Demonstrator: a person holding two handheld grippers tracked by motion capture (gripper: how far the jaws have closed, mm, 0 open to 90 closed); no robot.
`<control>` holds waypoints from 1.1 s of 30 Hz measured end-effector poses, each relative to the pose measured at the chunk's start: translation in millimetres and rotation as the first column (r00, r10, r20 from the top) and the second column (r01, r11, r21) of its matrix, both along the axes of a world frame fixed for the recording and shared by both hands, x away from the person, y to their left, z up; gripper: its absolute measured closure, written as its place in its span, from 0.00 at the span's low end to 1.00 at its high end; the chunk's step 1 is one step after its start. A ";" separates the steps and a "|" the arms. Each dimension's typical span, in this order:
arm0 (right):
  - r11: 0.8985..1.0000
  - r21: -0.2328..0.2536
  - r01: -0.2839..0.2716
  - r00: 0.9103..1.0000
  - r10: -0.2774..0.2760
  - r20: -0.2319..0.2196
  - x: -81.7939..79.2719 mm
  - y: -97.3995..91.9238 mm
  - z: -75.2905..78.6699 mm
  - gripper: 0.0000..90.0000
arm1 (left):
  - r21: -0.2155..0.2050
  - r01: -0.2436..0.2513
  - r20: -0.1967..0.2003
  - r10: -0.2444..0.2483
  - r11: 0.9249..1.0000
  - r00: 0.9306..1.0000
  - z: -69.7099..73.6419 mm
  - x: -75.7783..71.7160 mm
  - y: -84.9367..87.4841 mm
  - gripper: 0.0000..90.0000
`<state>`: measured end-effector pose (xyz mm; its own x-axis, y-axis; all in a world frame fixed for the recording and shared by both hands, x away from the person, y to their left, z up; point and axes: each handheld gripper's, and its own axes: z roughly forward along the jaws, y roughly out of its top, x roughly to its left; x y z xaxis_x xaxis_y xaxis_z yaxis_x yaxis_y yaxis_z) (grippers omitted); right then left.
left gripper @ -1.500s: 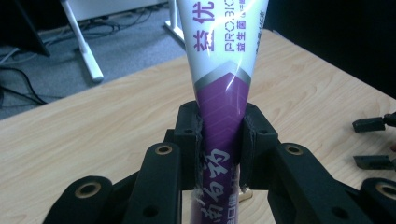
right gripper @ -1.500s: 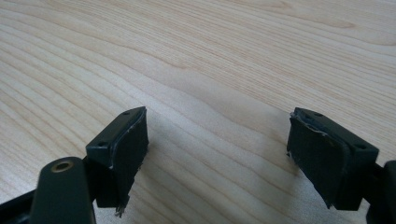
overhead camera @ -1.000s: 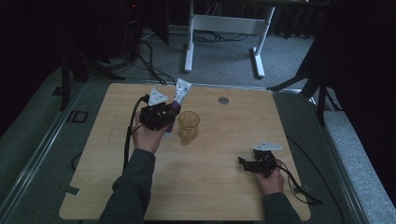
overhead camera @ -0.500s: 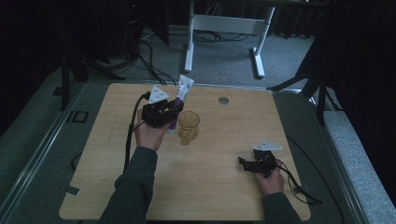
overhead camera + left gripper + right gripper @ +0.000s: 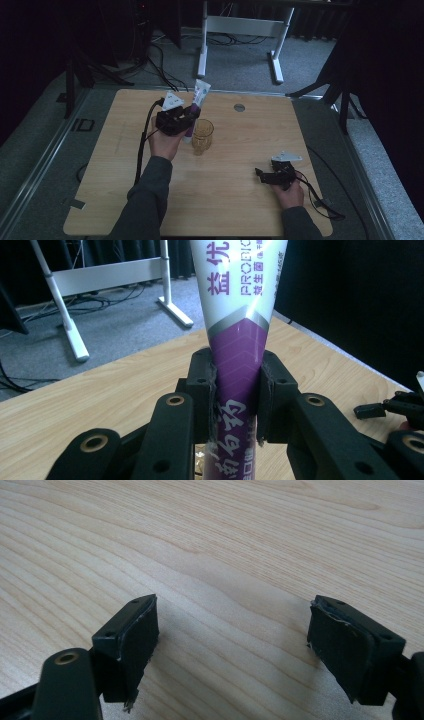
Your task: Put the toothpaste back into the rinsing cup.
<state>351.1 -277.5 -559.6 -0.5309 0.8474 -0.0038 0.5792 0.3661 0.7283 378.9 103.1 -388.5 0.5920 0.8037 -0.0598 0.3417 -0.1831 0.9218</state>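
The left gripper [image 5: 186, 119], over the table's [image 5: 240, 200] far left part, is clamped on a white and purple tube [image 5: 196, 102], which slants up between its pads. Just right stands an amber glass [image 5: 202, 136], seemingly empty. Near the front right corner, the right gripper [image 5: 261, 174] rests with jaws apart.

Purple-white toothpaste tube [image 5: 240, 365], upright between jaws

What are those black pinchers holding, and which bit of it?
The left gripper pinches a purple and white tube across its purple lower part, beside the glass cup. The right gripper is open and holds nothing.
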 end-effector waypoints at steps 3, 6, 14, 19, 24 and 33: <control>1.000 0.000 0.000 1.000 0.000 0.000 0.0 0.0 0.0 0.23 | -0.014 -0.001 0.000 0.001 1.000 1.000 -1.1 1.6 -0.6 0.80; 1.000 0.000 0.000 1.000 0.000 0.000 0.0 0.0 0.0 0.23 | -0.022 -0.003 0.003 0.003 1.000 1.000 -1.4 2.3 -1.1 0.80; 1.000 0.000 0.000 1.000 0.000 0.000 0.0 0.0 0.0 0.23 | -0.042 -0.007 0.007 0.008 0.999 1.000 -2.1 3.8 -1.6 0.80; 1.000 0.000 -0.001 1.000 0.001 0.001 0.0 0.0 -0.1 0.23 | -0.058 -0.009 0.005 0.009 0.998 1.000 -3.5 5.8 -2.5 0.80; 1.000 0.000 -0.001 1.000 0.001 0.001 0.0 0.0 -0.1 0.23 | -0.064 -0.007 0.006 0.007 0.998 1.000 -5.2 7.2 -4.4 0.80; 1.000 0.000 0.000 1.000 0.000 0.000 0.0 0.0 0.0 0.23 | -0.090 -0.005 0.003 0.006 0.996 1.000 -8.9 10.9 -7.4 0.80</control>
<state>351.1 -277.5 -559.6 -0.5311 0.8473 -0.0040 0.5789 0.3663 0.7285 389.9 95.7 -397.4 0.5878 0.7985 -0.1299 0.3391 -0.0974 0.9357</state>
